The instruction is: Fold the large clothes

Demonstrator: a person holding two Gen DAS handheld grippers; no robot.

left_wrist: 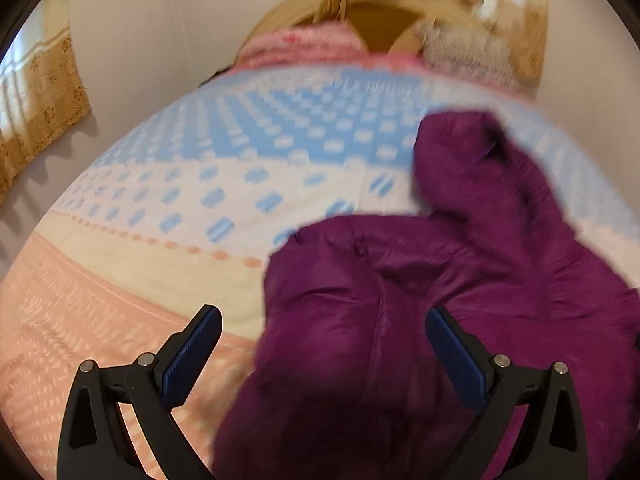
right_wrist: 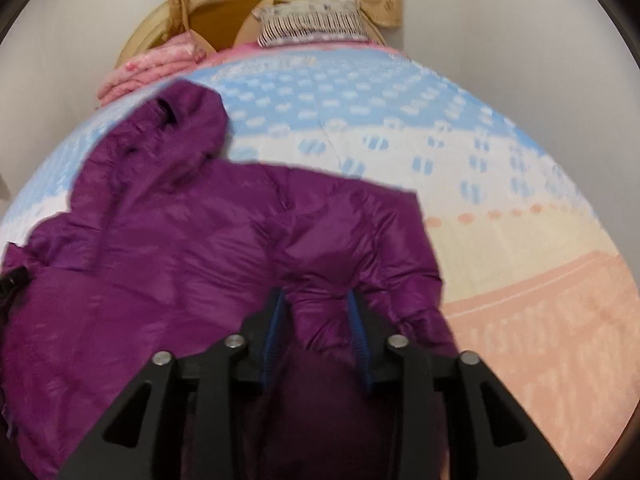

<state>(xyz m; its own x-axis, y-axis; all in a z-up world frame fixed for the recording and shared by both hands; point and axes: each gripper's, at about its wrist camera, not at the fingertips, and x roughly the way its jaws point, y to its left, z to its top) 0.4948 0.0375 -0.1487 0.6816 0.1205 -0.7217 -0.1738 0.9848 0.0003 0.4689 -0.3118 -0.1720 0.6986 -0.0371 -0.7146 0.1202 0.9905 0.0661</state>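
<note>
Pale walls close in a bedroom where a wide bed (left_wrist: pixel 168 200) fills nearly everything, its cover (right_wrist: pixel 440 152) printed in blue and white checks toward the head and fading through a cream band into soft pink near the foot. Behind it stands a rounded wooden headboard (right_wrist: pixel 216 24), with a folded pink blanket (right_wrist: pixel 152 68) and a striped pillow (right_wrist: pixel 316 24) lying against it. Gold patterned curtains (left_wrist: pixel 40 92) hang at one side and behind the headboard.

Spread on the cover lies a purple puffy jacket (right_wrist: pixel 168 240), its hood (right_wrist: pixel 180 128) pointing up toward the headboard and its body reaching down to the near edge of the bed. The fabric is rumpled and shiny.

On the right gripper (right_wrist: pixel 316 300), the blue-padded fingers (right_wrist: pixel 356 320) stand partly apart with a raised fold of the jacket between them; the cloth fills the gap and looks to touch both pads, though whether it is really pinched I cannot tell through the blur.

Over the jacket's other side hangs the left gripper (left_wrist: pixel 324 316), its fingers (left_wrist: pixel 192 356) spread wide with nothing clamped, one above the pink cover and the other above purple cloth.
</note>
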